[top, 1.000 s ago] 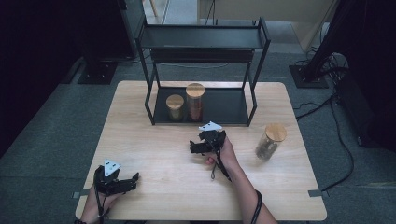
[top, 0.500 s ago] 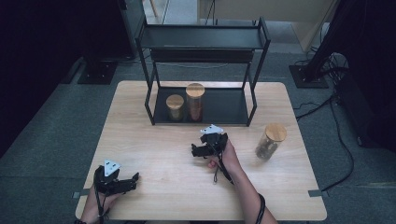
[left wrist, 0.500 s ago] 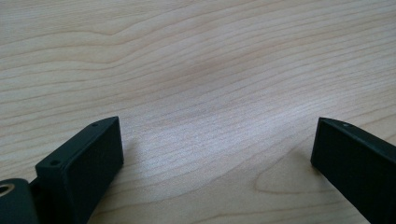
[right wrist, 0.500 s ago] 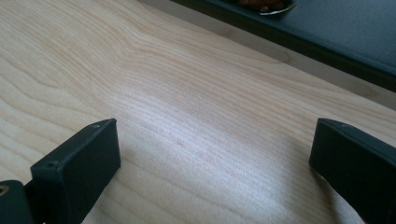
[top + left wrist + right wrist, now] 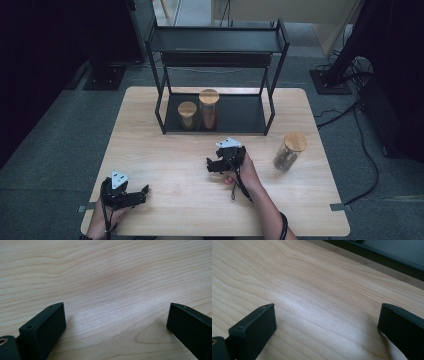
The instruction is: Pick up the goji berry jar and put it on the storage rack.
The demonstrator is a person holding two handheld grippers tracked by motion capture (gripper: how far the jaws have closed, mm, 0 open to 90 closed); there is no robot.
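Observation:
On the lower shelf of a black metal rack [image 5: 272, 65] stand two glass jars with wooden lids, a short jar [image 5: 187, 115] and a taller jar [image 5: 208, 109] beside it. A third jar [image 5: 288, 151] stands on the wooden table [image 5: 165, 150] to the right of the rack. My right gripper [image 5: 212, 165] hovers mid-table, left of that jar, open with nothing between its jaws; the same gripper [image 5: 325, 322] looks down on bare wood. My left gripper [image 5: 145, 192] rests near the front left edge, open and empty, with wood grain under it [image 5: 115, 322].
The rack's base [image 5: 387, 255] crosses the top of the right gripper view. Cables [image 5: 350, 125] run over the grey floor right of the table. A dark stand foot [image 5: 102, 77] sits at the back left.
My right gripper has drifted slightly toward the front and right. The left gripper and the jars have stayed put.

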